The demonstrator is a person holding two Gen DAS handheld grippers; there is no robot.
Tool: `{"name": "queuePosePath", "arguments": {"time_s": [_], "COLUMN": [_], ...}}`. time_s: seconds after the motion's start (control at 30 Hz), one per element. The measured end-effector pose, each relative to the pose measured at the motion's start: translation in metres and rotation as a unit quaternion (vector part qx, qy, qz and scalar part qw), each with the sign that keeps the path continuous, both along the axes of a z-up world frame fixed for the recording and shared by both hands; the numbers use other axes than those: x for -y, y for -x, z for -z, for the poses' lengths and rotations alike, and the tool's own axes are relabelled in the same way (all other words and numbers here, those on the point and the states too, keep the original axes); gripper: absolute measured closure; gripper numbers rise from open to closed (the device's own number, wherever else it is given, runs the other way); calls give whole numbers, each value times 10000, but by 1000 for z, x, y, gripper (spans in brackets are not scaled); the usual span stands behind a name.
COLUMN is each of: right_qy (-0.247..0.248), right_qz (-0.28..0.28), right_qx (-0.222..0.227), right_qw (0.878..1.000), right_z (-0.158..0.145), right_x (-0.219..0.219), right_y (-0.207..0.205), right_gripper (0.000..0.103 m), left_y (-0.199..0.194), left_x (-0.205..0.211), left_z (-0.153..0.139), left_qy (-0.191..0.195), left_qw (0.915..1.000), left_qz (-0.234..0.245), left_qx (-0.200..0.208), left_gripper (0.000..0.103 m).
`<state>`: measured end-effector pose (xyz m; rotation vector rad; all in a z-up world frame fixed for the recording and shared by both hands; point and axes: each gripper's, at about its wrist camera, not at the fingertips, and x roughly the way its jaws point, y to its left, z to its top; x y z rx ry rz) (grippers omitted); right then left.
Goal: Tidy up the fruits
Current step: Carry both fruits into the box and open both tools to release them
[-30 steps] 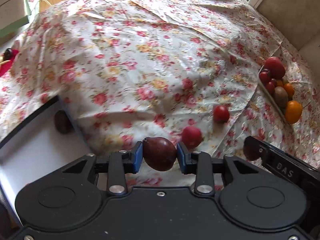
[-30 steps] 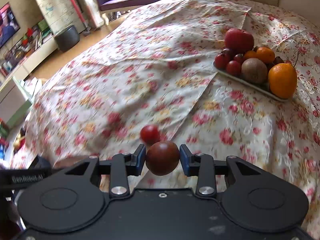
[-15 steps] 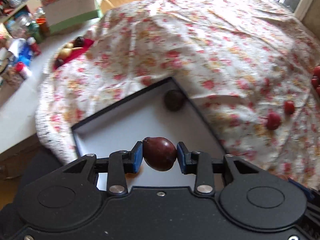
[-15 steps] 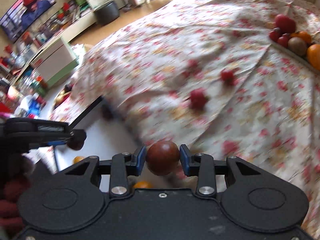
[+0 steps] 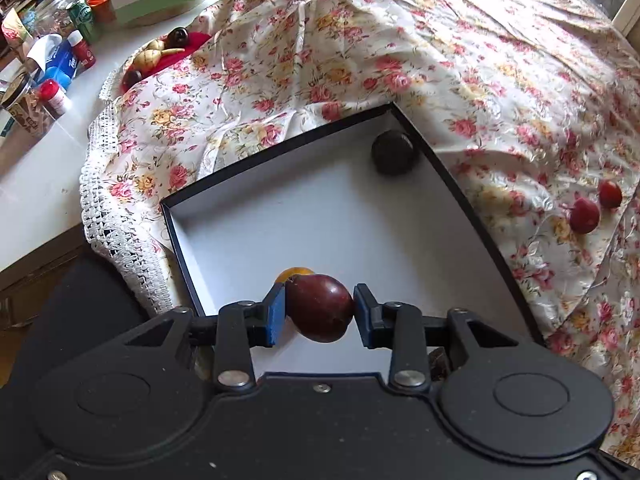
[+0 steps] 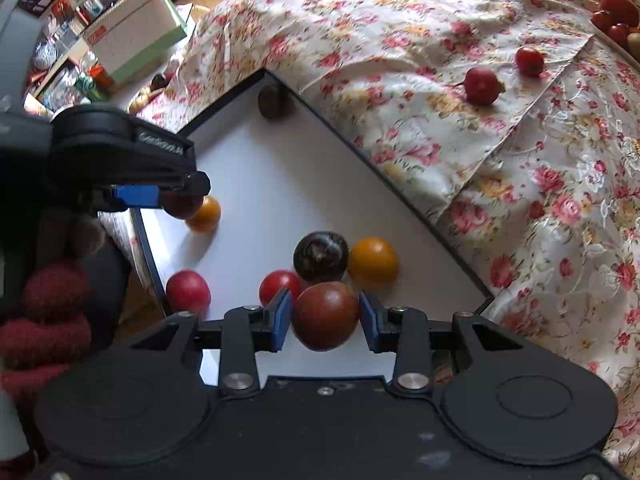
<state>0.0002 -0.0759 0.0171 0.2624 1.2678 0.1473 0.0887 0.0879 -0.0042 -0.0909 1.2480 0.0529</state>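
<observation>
Pear-shaped dark red fruit [image 5: 320,307] clamped between the blue pads [image 5: 275,314] of the left tool [image 5: 319,314], hanging over the near part of the white tray [image 5: 280,216]. Round reddish-brown fruit [image 6: 326,315] pinched the same way in the right tool [image 6: 325,316], low over the tray's near corner. Both tools closed on their fruit, pointing steeply down.

Inside the black-rimmed tray, from the right wrist view: dark purple fruit [image 6: 320,256] touching a yellow-orange one [image 6: 374,262], a red one [image 6: 280,286] just beside them, another red one [image 6: 188,291] near the left rim, a second orange one [image 6: 205,213] right under the left tool's load. Dark round fruit [image 5: 394,153] alone in the far corner.

Still out on the floral cloth [image 5: 480,60], well apart from the tray: a red radish-like fruit [image 6: 482,85] and a small red tomato [image 6: 530,61], close to each other. More fruit piled on a plate [image 6: 618,16] at the far right edge, only partly in frame.

Red knitted sleeve [image 6: 40,328] at the left edge, behind the left tool. Cluttered worktop [image 5: 40,128] beyond the cloth, with jars and a box.
</observation>
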Motion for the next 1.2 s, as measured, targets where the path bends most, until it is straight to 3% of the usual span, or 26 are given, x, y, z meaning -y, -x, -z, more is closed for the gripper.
{"name": "queuePosePath", "arguments": {"time_s": [0.33, 1.2], "right_qy": [43, 128], "right_qz": [-48, -34], "right_qx": [-142, -215], "right_qw": [9999, 9997], "right_z": [14, 21], "right_x": [4, 4], "right_y": [5, 0], "right_gripper": [65, 64], "left_y": [-3, -4], "left_x": [14, 9], "left_z": [3, 5], "left_qy": [88, 337], "left_qw": [9996, 9989], "left_qz": [225, 176], "left_qx": [-143, -286], "left_gripper": [59, 59]}}
